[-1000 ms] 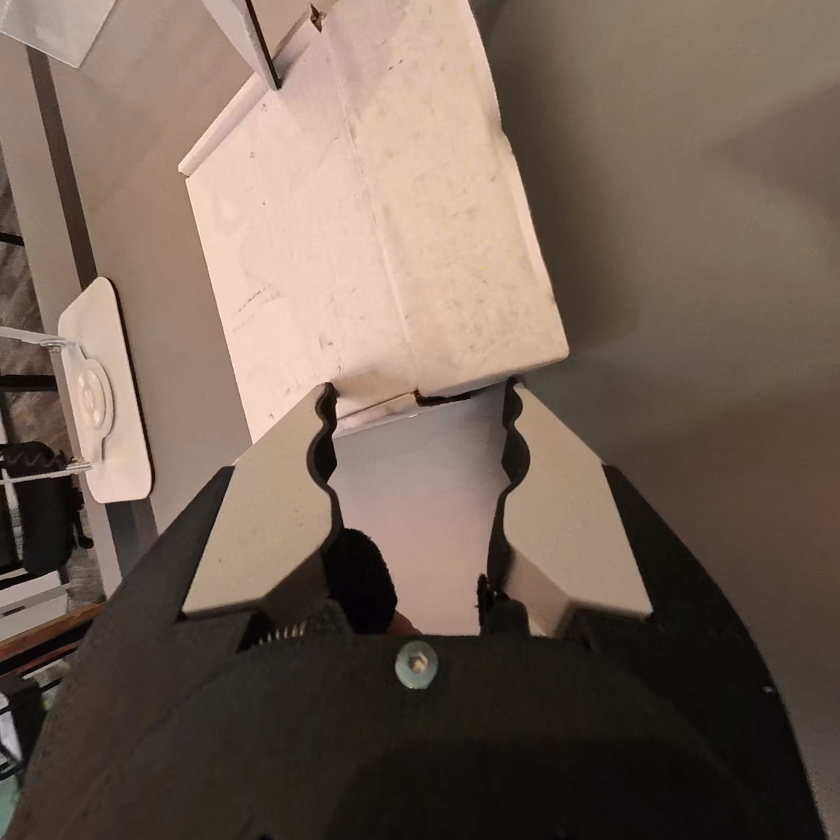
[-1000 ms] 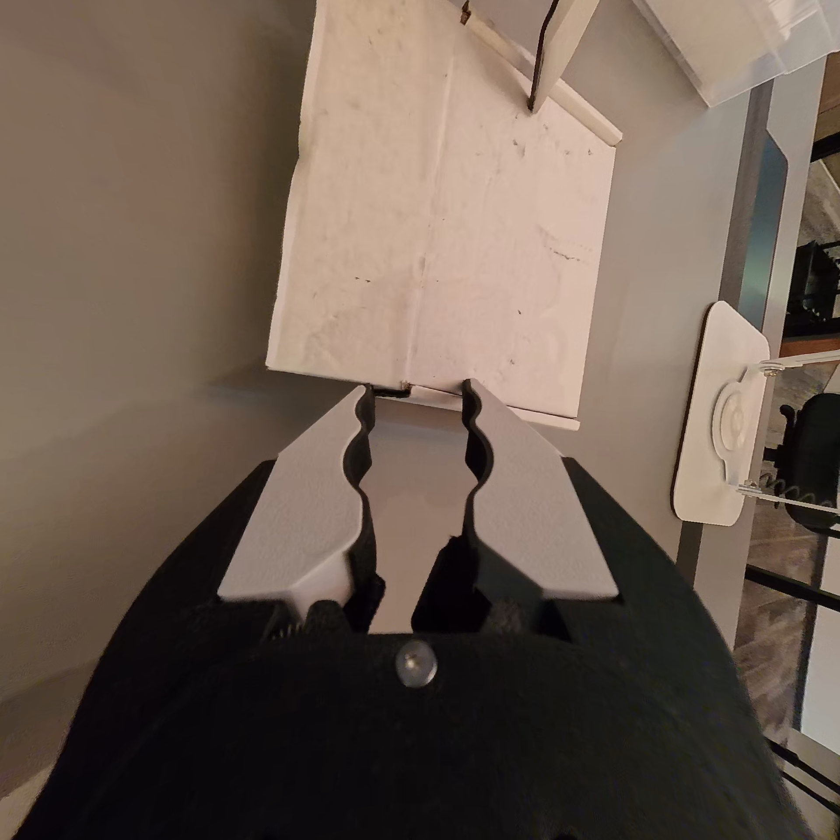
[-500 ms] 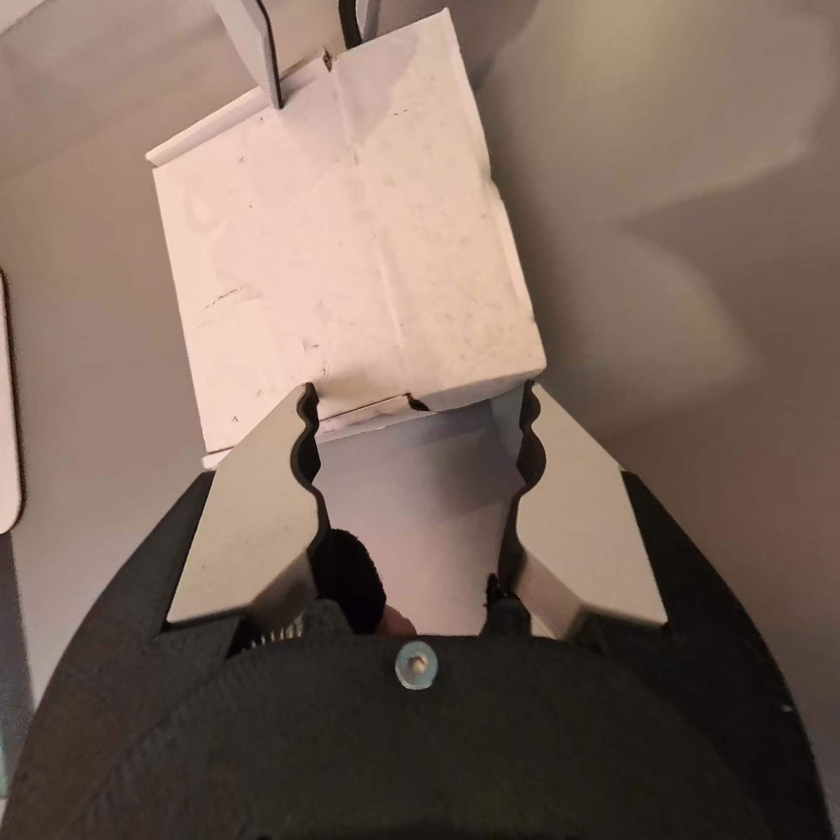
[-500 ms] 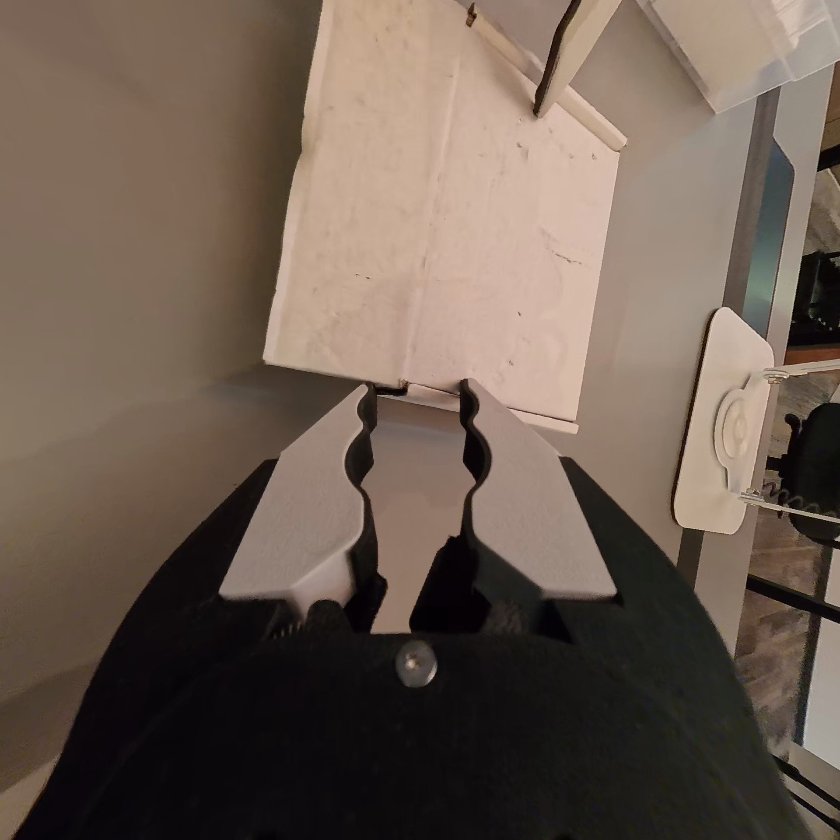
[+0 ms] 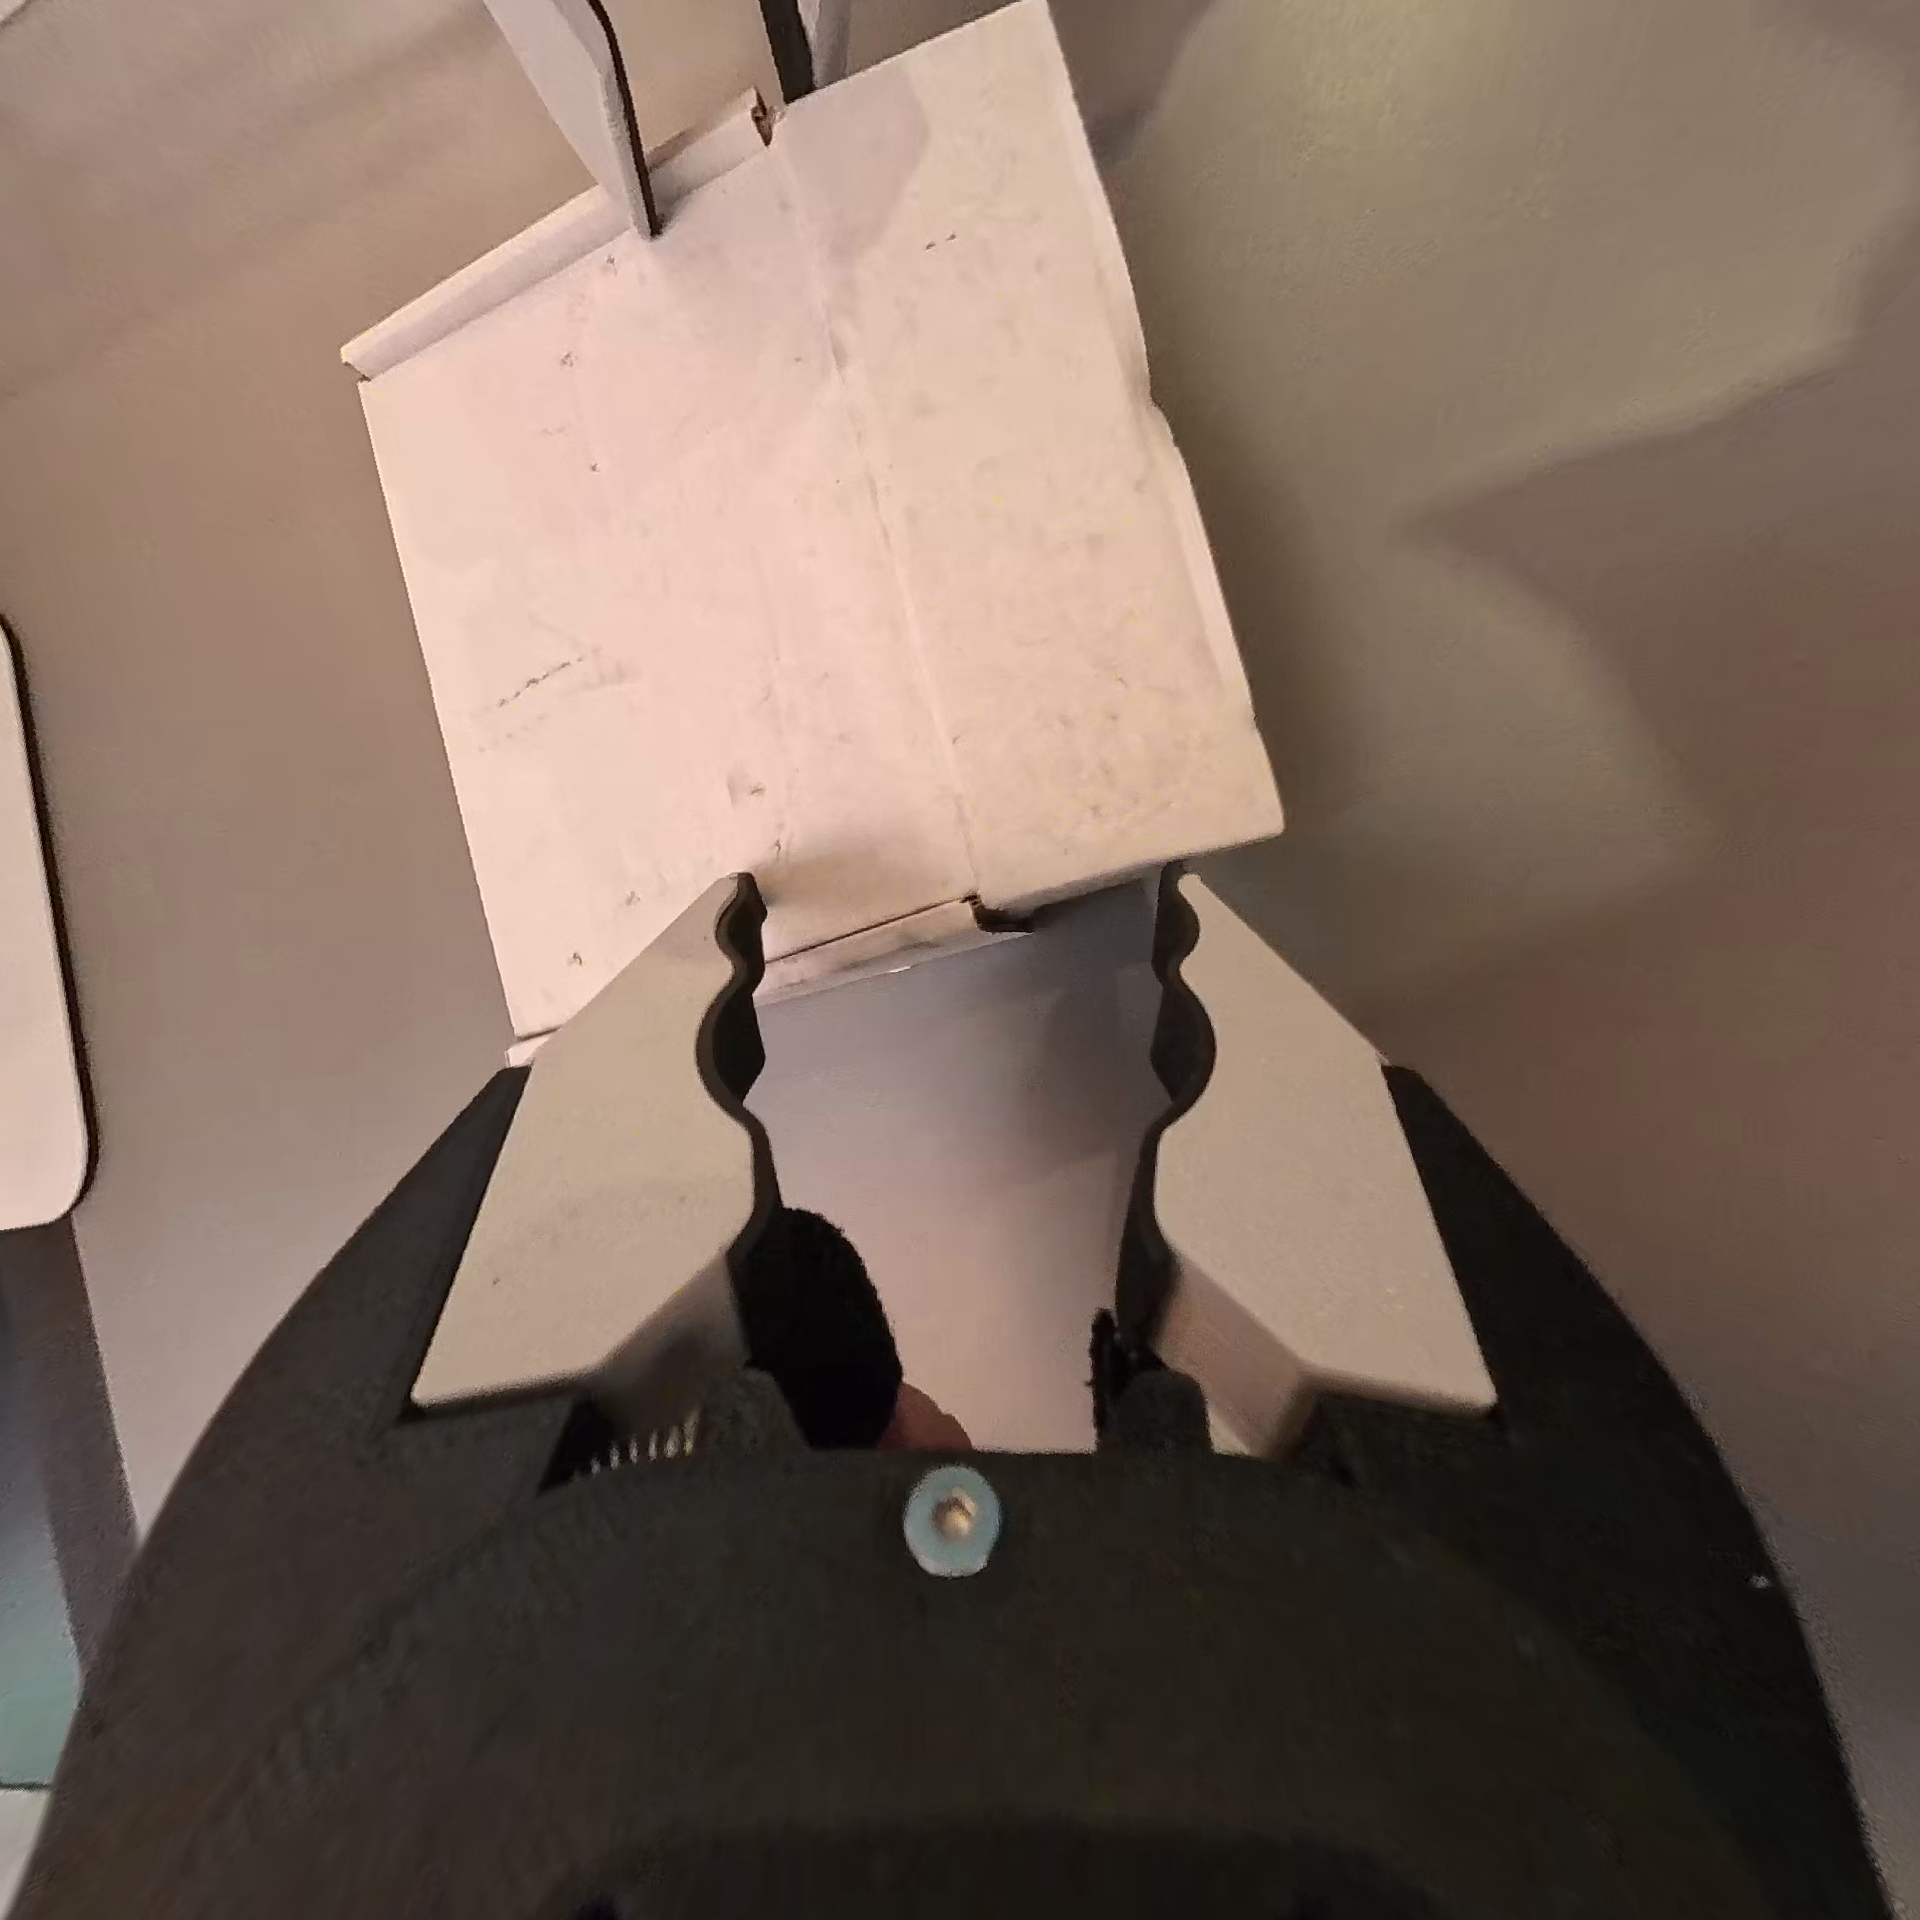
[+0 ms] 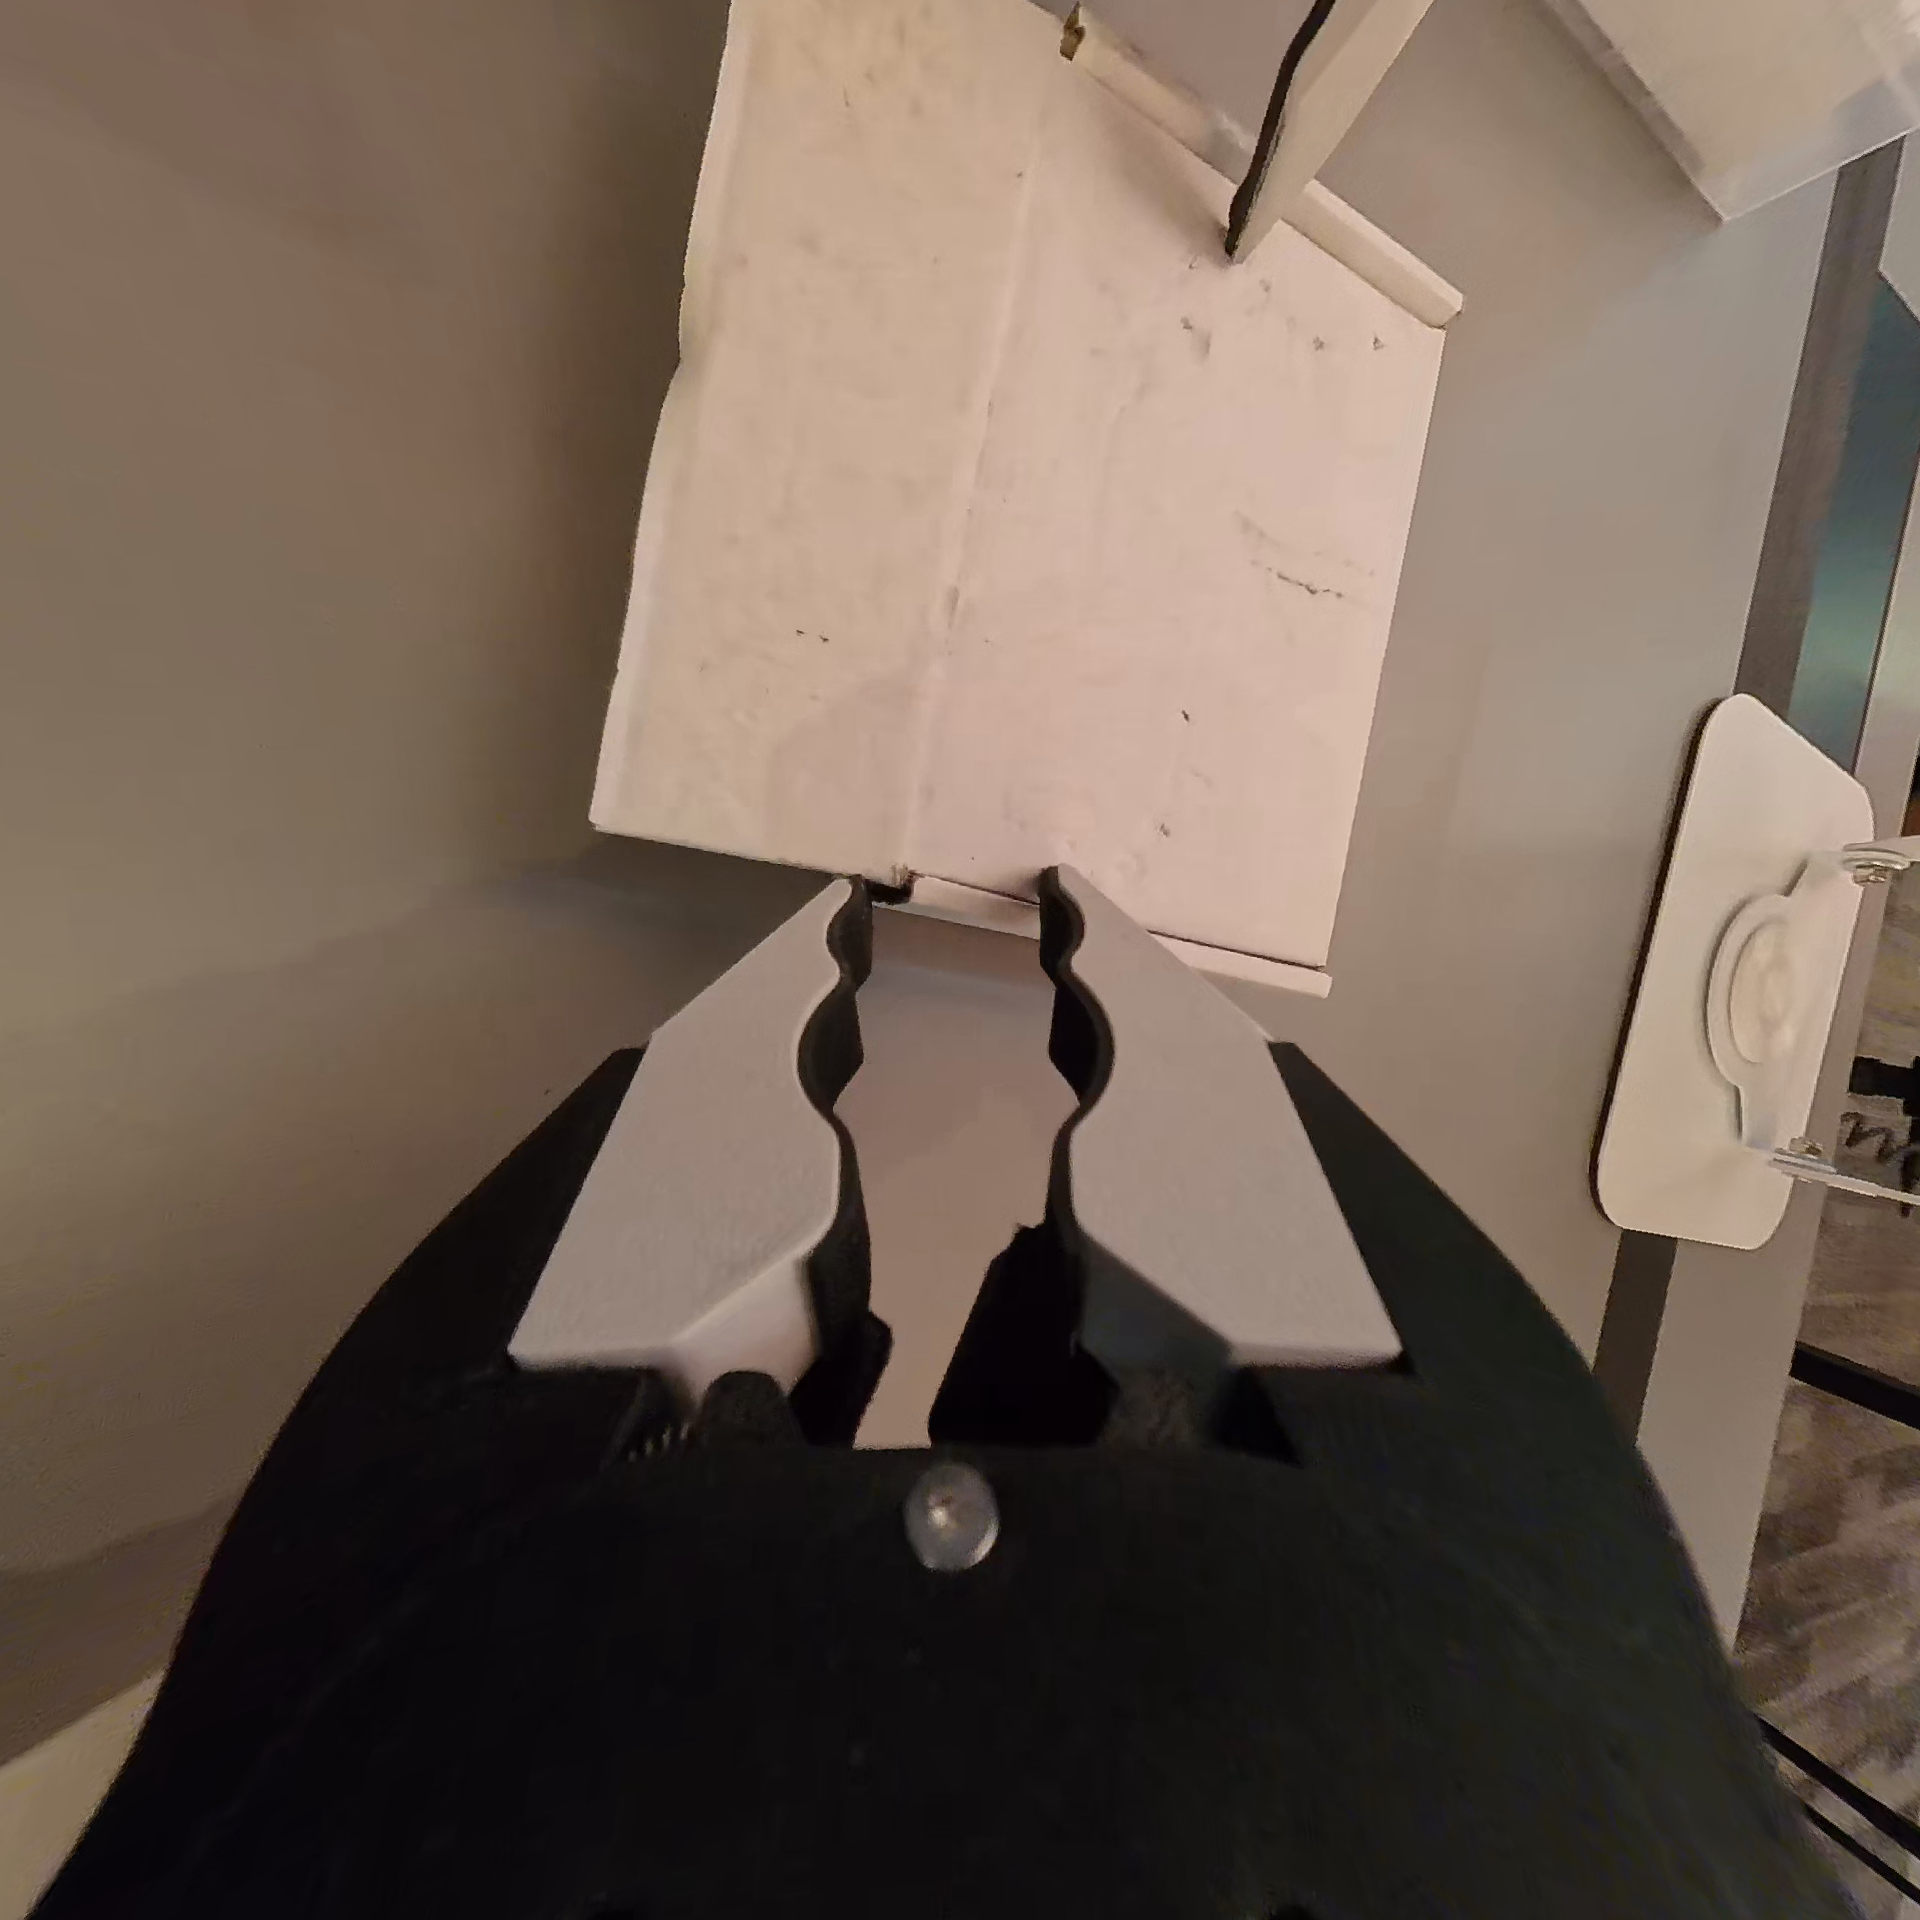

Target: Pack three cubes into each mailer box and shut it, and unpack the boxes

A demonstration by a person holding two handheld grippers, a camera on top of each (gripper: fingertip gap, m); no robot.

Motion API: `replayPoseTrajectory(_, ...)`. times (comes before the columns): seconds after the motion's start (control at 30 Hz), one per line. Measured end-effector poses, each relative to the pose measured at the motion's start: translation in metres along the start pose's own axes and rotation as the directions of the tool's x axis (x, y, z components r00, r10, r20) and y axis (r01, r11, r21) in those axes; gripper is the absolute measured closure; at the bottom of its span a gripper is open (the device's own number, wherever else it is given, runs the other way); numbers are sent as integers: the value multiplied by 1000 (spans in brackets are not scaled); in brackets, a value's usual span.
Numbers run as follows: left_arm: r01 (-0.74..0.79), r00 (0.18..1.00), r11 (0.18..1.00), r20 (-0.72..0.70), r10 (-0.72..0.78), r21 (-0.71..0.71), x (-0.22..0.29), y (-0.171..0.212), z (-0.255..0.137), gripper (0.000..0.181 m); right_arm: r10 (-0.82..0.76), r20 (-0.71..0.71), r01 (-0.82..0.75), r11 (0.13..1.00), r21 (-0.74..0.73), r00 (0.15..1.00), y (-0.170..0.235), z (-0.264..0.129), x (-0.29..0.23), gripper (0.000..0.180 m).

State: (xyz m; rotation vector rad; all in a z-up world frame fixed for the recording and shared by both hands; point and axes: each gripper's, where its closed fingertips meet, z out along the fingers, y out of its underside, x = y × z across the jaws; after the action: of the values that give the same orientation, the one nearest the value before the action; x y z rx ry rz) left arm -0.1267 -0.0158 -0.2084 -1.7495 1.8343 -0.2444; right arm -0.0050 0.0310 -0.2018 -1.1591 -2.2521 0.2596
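A closed white mailer box (image 5: 810,582) lies on the grey table (image 5: 1558,727); it also shows in the right wrist view (image 6: 1018,540). My left gripper (image 5: 956,904) is open and empty, with its tips at the box's near end. My right gripper (image 6: 951,904) is open a little less wide and empty, with its tips against the opposite end of the box. Each view shows a finger of the other gripper at the box's far edge: the right one (image 5: 613,135) and the left one (image 6: 1299,125). No cubes are in view.
A white rounded plate with a clear bracket (image 6: 1745,1039) sits at the table's edge and shows at the left border of the left wrist view (image 5: 31,935). A clear plastic container (image 6: 1714,94) stands beyond the box. Bare table (image 6: 312,520) lies beside the box.
The left gripper has swung, so the white plate slid toward the left border and the box looks turned. The right gripper has barely moved. Both jaws stay open.
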Motion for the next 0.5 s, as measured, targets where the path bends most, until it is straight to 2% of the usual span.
replayPoseTrajectory(0.13,-34,999,999,-8,34,-34,2,1,0,103,-3,-2,3,1000,-6,1000,0,0,0,149)
replayPoseTrajectory(0.23,-46,999,998,7,46,-50,-1,2,1,108,-10,-4,10,1000,-13,1000,0,0,0,149)
replayPoseTrajectory(0.5,-38,999,998,30,39,-41,-1,2,1,108,-8,-26,8,1000,-17,1000,0,1,0,149)
